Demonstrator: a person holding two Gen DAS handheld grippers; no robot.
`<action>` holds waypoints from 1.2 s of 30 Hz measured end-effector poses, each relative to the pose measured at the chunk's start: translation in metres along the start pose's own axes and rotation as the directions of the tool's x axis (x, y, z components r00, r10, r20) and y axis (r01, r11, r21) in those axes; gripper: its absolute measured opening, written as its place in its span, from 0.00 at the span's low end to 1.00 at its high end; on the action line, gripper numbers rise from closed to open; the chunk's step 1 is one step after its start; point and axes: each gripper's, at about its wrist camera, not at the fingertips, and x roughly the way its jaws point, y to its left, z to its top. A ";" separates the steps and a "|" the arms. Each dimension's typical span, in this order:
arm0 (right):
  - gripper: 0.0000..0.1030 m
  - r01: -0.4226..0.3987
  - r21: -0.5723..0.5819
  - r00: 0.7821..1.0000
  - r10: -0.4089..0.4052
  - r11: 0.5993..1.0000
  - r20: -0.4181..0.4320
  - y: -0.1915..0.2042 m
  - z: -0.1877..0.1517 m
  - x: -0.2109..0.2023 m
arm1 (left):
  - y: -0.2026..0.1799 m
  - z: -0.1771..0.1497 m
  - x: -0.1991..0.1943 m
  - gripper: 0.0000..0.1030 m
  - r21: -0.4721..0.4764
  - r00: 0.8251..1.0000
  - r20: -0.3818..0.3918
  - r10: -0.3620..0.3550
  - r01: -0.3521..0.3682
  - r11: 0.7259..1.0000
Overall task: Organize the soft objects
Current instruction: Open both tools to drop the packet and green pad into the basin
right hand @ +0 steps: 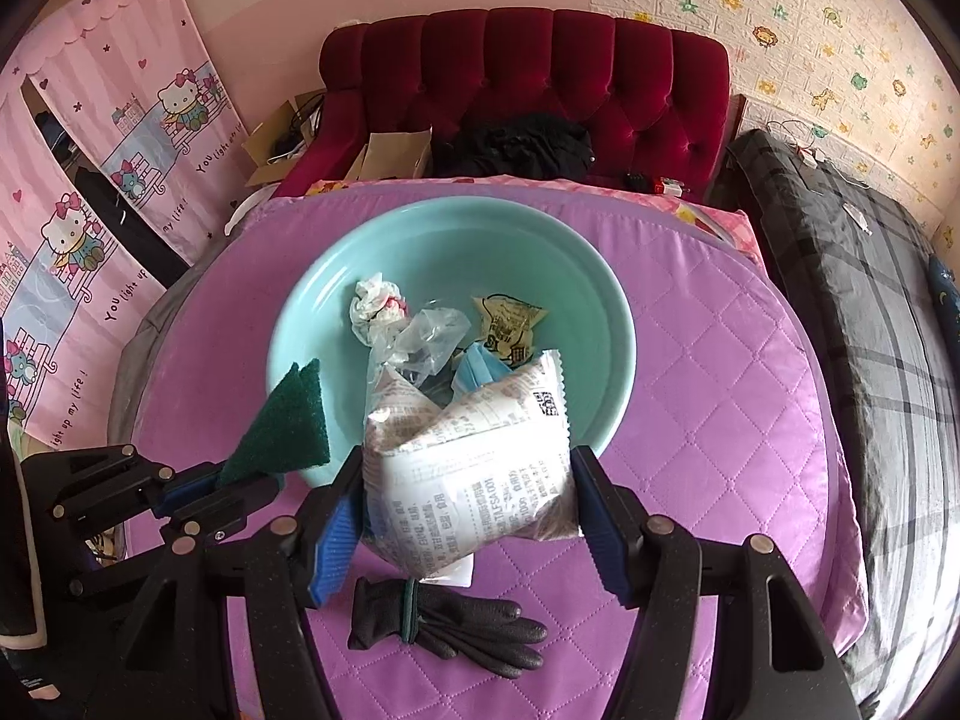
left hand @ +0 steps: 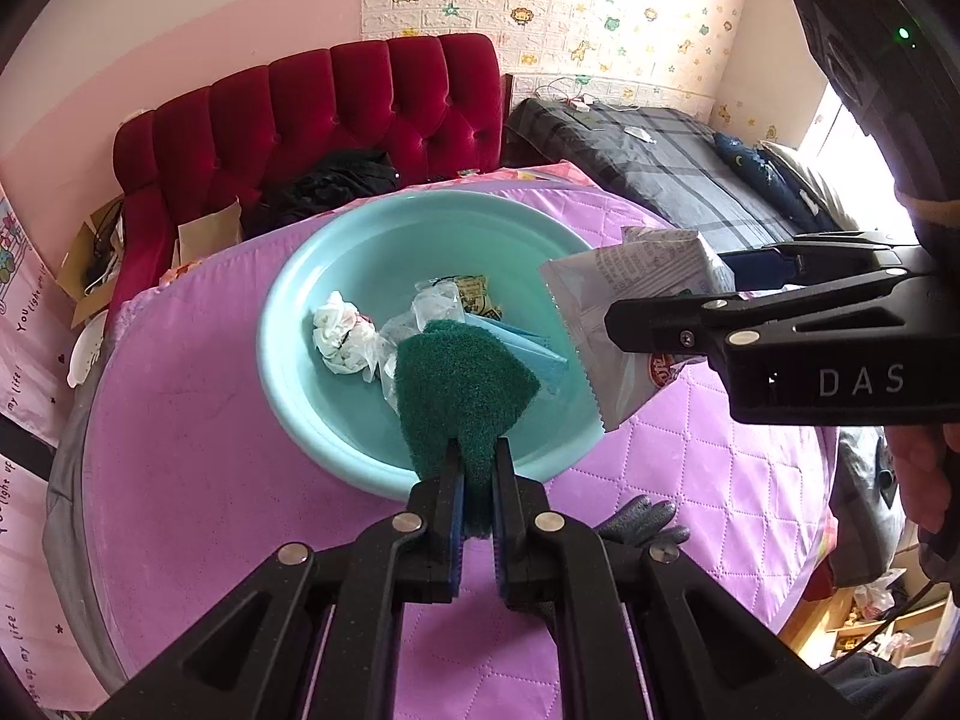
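A light blue basin [left hand: 312, 276] [right hand: 576, 276] sits on the purple quilted table. In it lie a crumpled white tissue [left hand: 339, 333] [right hand: 375, 303], a clear plastic bag [right hand: 429, 333], a yellow sachet [right hand: 510, 318] and a blue cloth [left hand: 528, 354]. My left gripper [left hand: 478, 462] is shut on a green scouring pad [left hand: 462, 390] [right hand: 282, 426] over the basin's near rim. My right gripper [right hand: 468, 516] is shut on a white snack packet [right hand: 474, 468] [left hand: 606, 312] above the basin's near edge.
A pair of dark gloves [right hand: 444, 624] [left hand: 645, 519] lies on the table near me. A red tufted sofa [right hand: 528, 78] with black clothes stands behind the table. A bed with a grey plaid cover [right hand: 870, 276] is to the right.
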 end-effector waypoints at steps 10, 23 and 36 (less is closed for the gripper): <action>0.67 0.001 0.010 1.000 -0.001 1.000 -0.011 -0.008 0.036 0.039 | 0.021 0.029 0.032 0.07 -0.018 1.000 -0.018 0.015 -0.016 1.000; 0.68 0.001 0.051 1.000 0.000 0.999 -0.026 -0.021 0.070 0.086 | 0.047 0.059 0.077 0.07 -0.047 0.998 -0.051 0.030 -0.032 0.998; 0.69 0.017 0.069 0.999 -0.015 0.998 -0.029 -0.027 0.092 0.114 | 0.060 0.080 0.114 0.07 -0.050 0.996 -0.061 0.061 -0.064 0.997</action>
